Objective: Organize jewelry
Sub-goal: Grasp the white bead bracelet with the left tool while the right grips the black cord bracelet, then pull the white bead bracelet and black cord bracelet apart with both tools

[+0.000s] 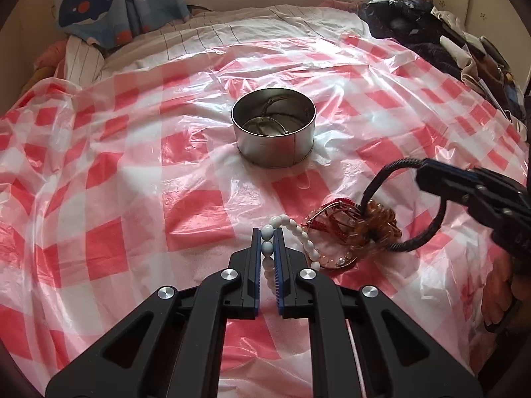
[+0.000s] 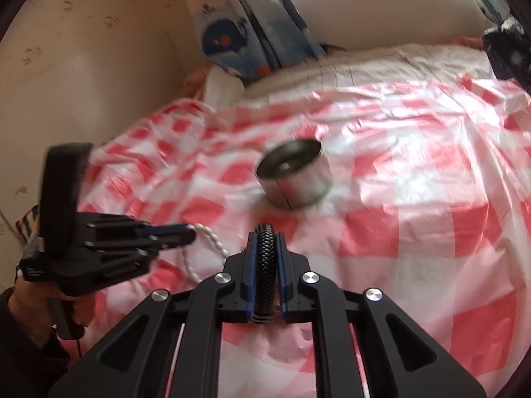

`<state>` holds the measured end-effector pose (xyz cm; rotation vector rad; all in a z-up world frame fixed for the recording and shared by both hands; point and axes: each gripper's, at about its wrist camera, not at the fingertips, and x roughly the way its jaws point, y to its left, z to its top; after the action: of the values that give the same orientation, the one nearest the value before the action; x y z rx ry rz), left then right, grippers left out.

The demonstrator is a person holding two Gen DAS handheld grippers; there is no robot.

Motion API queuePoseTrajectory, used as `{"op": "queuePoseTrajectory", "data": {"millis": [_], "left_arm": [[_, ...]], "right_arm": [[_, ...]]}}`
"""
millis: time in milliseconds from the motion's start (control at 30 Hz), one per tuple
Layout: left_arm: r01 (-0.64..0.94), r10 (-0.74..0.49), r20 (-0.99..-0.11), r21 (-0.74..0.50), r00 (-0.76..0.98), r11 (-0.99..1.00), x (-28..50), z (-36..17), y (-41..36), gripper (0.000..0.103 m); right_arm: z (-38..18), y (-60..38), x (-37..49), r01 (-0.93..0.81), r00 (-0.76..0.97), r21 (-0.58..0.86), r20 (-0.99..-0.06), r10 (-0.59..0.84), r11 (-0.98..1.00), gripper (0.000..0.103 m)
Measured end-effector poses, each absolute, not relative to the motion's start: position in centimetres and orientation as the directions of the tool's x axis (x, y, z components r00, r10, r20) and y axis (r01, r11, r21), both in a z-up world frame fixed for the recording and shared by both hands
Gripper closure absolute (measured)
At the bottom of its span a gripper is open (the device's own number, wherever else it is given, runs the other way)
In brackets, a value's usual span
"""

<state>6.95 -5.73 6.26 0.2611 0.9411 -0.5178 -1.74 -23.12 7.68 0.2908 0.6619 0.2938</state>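
left tool (image 1: 267, 232): clenched on the white bead bracelet (image 1: 300, 232); two beads sit between the blue pads, the rest of the strand trails right to the pile.
right tool (image 2: 265, 235): clenched on the black braided cord (image 2: 265, 255); in the left view the cord loops from its tip down into the pile.
jewelry pile (image 1: 355, 229): red thread, amber beads and gold hoops tangled together, on the bed near its front edge, just right of the left tool.
tin (image 1: 273, 126): round metal tin, open top, mid-bed, well apart from both tools; thin rings and a chain already inside. Likely the drop target.
stage: my read, both pieces gripped, neither clear of the pile yet.
risk 1: cord and bracelet both run through the pile, so lifting either may drag the whole clump.
risk 2: grip on the bracelet is only two round beads; a tug could slip them out.
risk 3: plastic check sheet (image 1: 132, 172) is slick and wrinkled over a soft bed; the tin could tip if bumped.
around: whale-print curtain (image 1: 99, 0) at the far left corner, dark clothes heap (image 1: 431, 33) along the far right edge. Neither blocks the path to the tin.
note: right view is motion-blurred, fine detail unreliable.
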Motion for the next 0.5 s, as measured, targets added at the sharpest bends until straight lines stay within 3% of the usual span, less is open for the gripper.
{"op": "queuePoseTrajectory", "data": {"millis": [233,500], "left_arm": [[0.534,-0.361,-0.81,-0.07,0.462,0.842,6.8,6.5,-5.6,0.097],[0.525,-0.343,-0.823,-0.064,0.454,0.849,7.0,6.0,-5.7,0.096]], "right_arm": [[9.2,-24.4,-2.5,-0.261,0.766,0.484,-0.423,0.484,0.835,0.091],[4.4,-26.1,0.4,0.029,0.666,0.39,-0.695,0.273,0.92,0.091]]}}
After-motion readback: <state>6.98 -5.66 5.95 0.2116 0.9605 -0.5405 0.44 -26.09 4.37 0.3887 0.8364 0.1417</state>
